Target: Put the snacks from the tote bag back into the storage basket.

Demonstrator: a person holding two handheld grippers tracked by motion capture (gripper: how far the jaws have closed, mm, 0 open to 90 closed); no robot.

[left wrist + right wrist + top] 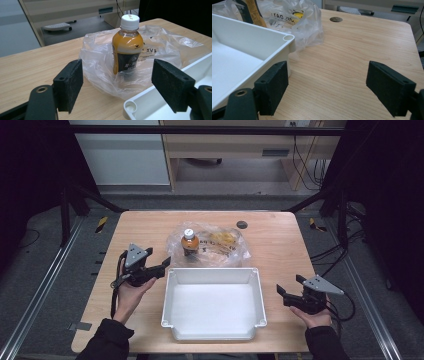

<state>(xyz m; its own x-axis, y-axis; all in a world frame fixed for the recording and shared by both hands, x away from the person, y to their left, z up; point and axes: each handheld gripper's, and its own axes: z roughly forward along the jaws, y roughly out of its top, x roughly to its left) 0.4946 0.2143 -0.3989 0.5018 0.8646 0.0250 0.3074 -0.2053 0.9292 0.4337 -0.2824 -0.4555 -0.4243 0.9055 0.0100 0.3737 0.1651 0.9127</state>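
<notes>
- One wooden worktop is shown, with one dark round plug set into it near the far edge.
- One white plastic tray, rectangular and empty, is placed at the near middle of the worktop.
- One clear plastic bag, crumpled, is laid just behind the tray and touches its far rim; black print is seen on it, of which only fragments can be read ("VE" in the left gripper view, mirrored letters in the right gripper view), beside a yellow mark.
- One small bottle is stood upright in the bag's left part; a white cap, an orange-brown drink and a dark label are seen. The label's writing is too small to be read.
- Two tongs are held, one in each hand. The left tongs are spread wide, nothing between them, just left of the tray's far left corner and pointed towards the bottle.
- The right tongs are likewise spread and empty, to the right of the tray and pointed towards its right wall.
</notes>
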